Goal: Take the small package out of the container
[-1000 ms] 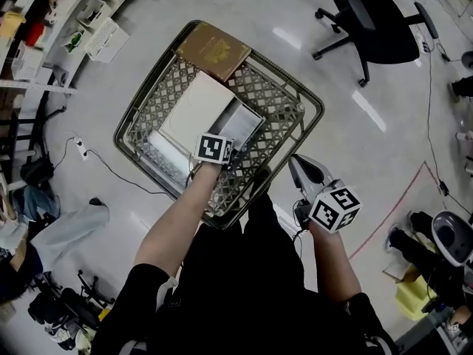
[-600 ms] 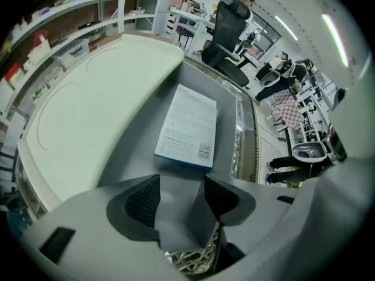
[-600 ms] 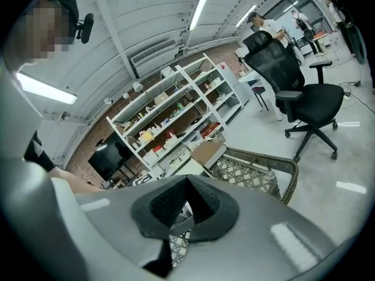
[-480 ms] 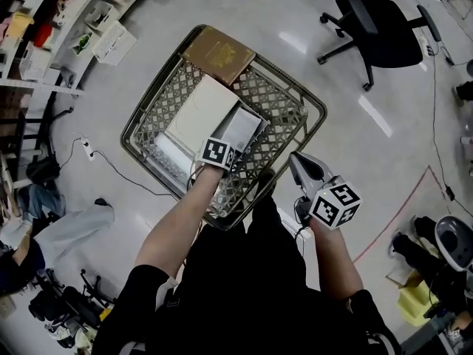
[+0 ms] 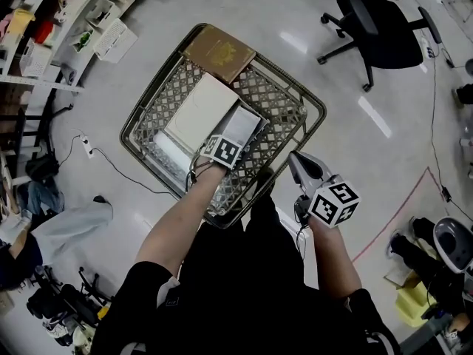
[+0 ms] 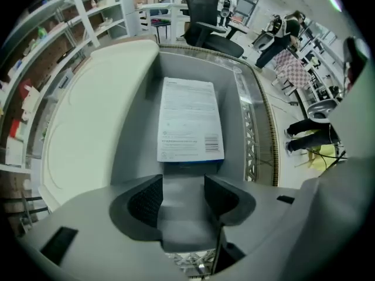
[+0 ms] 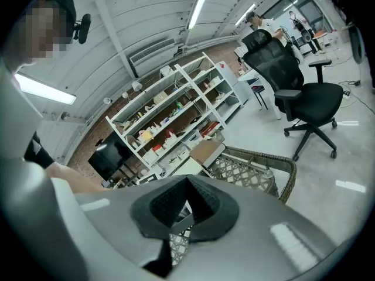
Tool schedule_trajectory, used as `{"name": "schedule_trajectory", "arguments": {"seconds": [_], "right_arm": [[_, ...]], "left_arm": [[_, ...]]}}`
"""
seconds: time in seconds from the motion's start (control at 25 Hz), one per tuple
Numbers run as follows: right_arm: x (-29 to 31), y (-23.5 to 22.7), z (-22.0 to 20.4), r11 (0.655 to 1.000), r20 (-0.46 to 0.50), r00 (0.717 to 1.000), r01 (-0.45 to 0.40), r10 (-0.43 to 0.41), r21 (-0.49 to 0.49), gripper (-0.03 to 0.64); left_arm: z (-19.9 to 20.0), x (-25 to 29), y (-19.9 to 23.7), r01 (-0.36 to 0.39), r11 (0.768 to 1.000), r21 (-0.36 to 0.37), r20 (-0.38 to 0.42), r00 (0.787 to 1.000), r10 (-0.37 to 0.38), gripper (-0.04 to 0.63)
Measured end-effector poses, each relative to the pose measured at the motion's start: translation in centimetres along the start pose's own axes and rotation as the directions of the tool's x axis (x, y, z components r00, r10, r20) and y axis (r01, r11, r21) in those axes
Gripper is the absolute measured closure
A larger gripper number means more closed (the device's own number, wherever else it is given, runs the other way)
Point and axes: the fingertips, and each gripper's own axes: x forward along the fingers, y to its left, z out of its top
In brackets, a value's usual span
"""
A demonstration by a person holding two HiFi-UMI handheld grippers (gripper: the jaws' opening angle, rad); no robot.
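Note:
The small package point(image 5: 249, 123) is a grey mailer with a white printed label point(image 6: 190, 120). It lies flat in the wire basket point(image 5: 314, 109), beside a large cream package point(image 5: 198, 109). My left gripper point(image 5: 225, 152) points straight down into the basket. In the left gripper view it point(image 6: 183, 199) is open, and the mailer's plain grey end fills the gap between the jaws. Whether the pads touch it I cannot tell. My right gripper point(image 5: 295, 163) hangs outside the basket's near right rim, shut point(image 7: 186, 201) with nothing in it.
A brown box point(image 5: 218, 52) rests on the basket's far rim. A clear-wrapped item point(image 5: 168, 150) lies at the basket's left side. A black office chair point(image 5: 384, 21) stands at the far right, shelving point(image 5: 66, 28) at the far left. A cable with a power strip point(image 5: 83, 151) lies on the floor.
My left gripper has shifted a little right and lower over the grey mailer, and it has rolled somewhat. The right gripper has stayed where it was.

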Motion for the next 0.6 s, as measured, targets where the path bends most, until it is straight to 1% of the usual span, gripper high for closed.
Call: {"name": "schedule_trajectory", "arguments": {"seconds": [0.08, 0.16, 0.32, 0.48, 0.6], "right_arm": [[0.0, 0.0, 0.0, 1.000, -0.003, 1.000, 0.002, -0.002, 0.000, 0.607], [0.0, 0.0, 0.0, 1.000, -0.005, 1.000, 0.004, -0.004, 0.000, 0.607], [-0.3, -0.3, -0.3, 1.000, -0.011, 1.000, 0.012, -0.012, 0.001, 0.607], [-0.3, -0.3, -0.5, 1.000, -0.017, 1.000, 0.016, -0.016, -0.002, 0.607], [-0.1, -0.2, -0.3, 1.000, -0.020, 1.000, 0.014, -0.015, -0.008, 0.607]], "left_arm": [[-0.1, 0.6, -0.4, 0.008, 1.000, 0.009, -0.018, 1.000, -0.008, 0.373], [0.1, 0.8, -0.5, 0.014, 1.000, -0.005, -0.015, 1.000, -0.014, 0.373], [1.6, 0.7, -0.6, 0.031, 0.999, -0.039, 0.032, 0.999, -0.030, 0.373], [1.9, 0.5, -0.8, 0.050, 0.997, -0.053, 0.055, 0.997, -0.047, 0.385], [2.3, -0.4, -0.4, 0.046, 0.994, -0.095, 0.113, 0.993, -0.035, 0.424]]}}
